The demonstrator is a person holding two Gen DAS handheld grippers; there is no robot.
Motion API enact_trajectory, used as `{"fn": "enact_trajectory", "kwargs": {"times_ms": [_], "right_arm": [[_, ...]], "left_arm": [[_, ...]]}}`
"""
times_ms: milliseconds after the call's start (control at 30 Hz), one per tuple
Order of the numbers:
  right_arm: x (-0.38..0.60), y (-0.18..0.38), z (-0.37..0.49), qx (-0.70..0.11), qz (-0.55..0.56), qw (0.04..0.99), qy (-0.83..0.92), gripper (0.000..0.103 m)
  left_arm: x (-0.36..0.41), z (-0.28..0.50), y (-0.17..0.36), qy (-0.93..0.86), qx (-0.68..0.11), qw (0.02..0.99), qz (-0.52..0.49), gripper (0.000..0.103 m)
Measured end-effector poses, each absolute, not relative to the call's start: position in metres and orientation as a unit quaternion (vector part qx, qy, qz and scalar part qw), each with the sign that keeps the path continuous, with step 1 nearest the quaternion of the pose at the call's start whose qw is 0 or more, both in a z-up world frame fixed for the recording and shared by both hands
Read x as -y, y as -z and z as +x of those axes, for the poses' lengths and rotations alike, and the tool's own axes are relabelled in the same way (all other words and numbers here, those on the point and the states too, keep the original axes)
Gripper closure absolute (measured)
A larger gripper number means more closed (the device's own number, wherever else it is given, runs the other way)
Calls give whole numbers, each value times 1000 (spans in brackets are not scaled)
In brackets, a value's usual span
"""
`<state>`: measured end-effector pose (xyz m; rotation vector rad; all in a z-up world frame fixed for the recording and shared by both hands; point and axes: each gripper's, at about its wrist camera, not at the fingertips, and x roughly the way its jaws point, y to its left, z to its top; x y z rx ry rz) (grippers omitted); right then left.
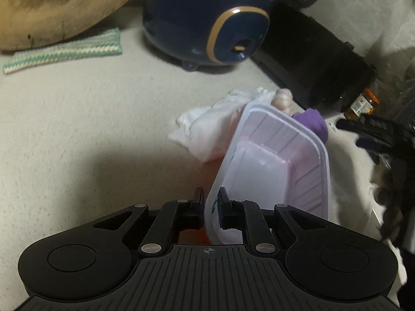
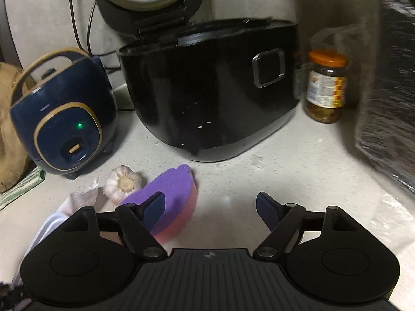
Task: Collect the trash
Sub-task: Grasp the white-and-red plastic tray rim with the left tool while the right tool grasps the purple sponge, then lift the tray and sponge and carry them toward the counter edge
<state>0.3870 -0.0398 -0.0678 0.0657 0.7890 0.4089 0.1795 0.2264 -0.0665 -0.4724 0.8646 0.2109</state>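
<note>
My left gripper (image 1: 210, 202) is shut on the rim of a clear plastic tray (image 1: 275, 160) and holds it tilted above the counter. A crumpled white tissue (image 1: 207, 124) lies just behind the tray. The tray's edge also shows at the lower left of the right wrist view (image 2: 49, 225). My right gripper (image 2: 210, 206) is open and empty over the counter; its left finger overlaps a purple and pink sponge (image 2: 173, 189). A garlic bulb (image 2: 123, 182) lies beside the sponge and also shows behind the tray in the left wrist view (image 1: 282, 98).
A black rice cooker (image 2: 212, 88) with its lid up stands at the back. A navy blue small cooker (image 2: 62, 119) is to its left, a jar with an orange lid (image 2: 326, 85) to its right. A striped cloth (image 1: 62, 54) and wooden board (image 1: 52, 7) lie far left.
</note>
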Motion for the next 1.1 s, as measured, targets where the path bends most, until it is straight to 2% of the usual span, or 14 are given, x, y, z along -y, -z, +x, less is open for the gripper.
{"fn": "enact_trajectory", "kwargs": {"times_ms": [200, 233, 300, 433, 767, 1100], "right_arm": [[-9, 82, 411, -417, 28, 882, -217, 25], [-17, 85, 411, -421, 28, 878, -225, 24], [-33, 91, 408, -425, 10, 875, -232, 15], [-48, 95, 397, -409, -32, 882, -231, 16], [23, 90, 348, -401, -50, 889, -216, 16], [78, 86, 308, -362, -30, 912, -191, 15]], "left_arm": [[-229, 176, 68, -86, -416, 875, -232, 89], [-227, 176, 67, -80, -417, 876, -228, 89], [-224, 177, 68, -68, -420, 878, -221, 89], [-218, 178, 67, -51, -426, 879, -207, 89], [-190, 178, 65, 22, -443, 880, -171, 90], [-197, 177, 60, -18, -428, 881, -202, 90]]}}
